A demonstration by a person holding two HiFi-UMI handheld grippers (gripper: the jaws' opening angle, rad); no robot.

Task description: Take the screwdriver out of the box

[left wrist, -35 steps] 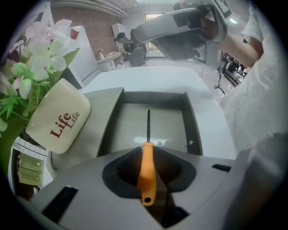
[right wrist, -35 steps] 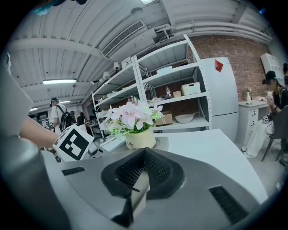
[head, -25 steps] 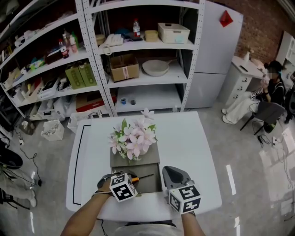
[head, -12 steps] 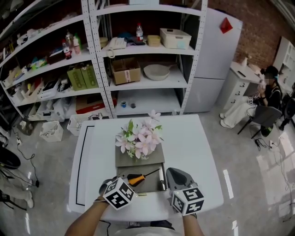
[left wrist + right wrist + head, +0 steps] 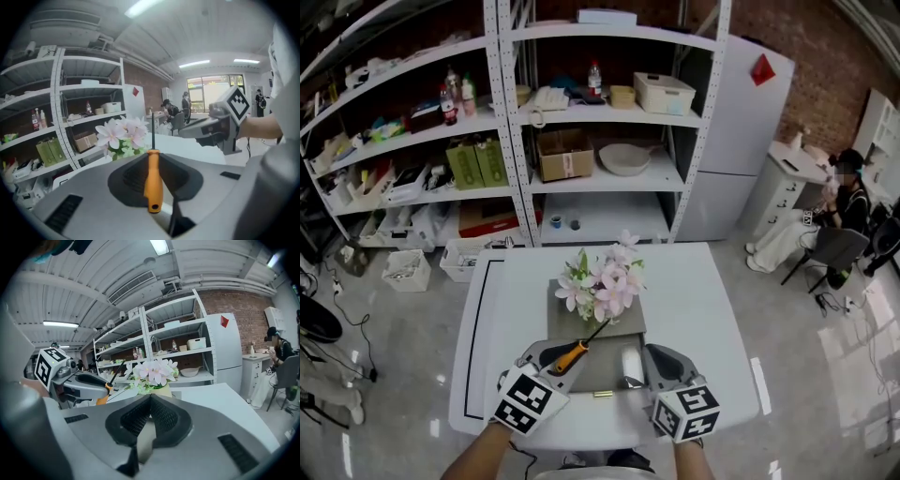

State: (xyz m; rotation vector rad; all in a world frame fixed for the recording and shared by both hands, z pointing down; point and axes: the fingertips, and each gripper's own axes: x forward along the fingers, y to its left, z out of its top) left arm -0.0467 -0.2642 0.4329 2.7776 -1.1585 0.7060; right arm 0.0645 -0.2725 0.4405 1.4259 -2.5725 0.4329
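Note:
My left gripper (image 5: 563,355) is shut on the orange handle of the screwdriver (image 5: 574,355). It holds the tool in the air above the open drawer (image 5: 602,373) of the grey box (image 5: 570,324), and the black shaft points up towards the pink flowers (image 5: 605,281) on the box. In the left gripper view the screwdriver (image 5: 153,180) stands upright between the jaws of the left gripper (image 5: 153,161). My right gripper (image 5: 649,362) hovers at the drawer's right edge. In the right gripper view the right gripper (image 5: 150,397) has its jaws shut with nothing in them, and the screwdriver (image 5: 104,394) shows at the left.
The box sits on a white table (image 5: 703,309). Behind it stand white metal shelves (image 5: 581,112) full of boxes and bottles, and a white cabinet (image 5: 741,131). A seated person (image 5: 844,187) is at the far right. A brass drawer pull (image 5: 602,394) points at me.
My left gripper has risen out of the drawer with the screwdriver, whose shaft now tilts up towards the flowers. My right gripper moved slightly along the drawer's right edge.

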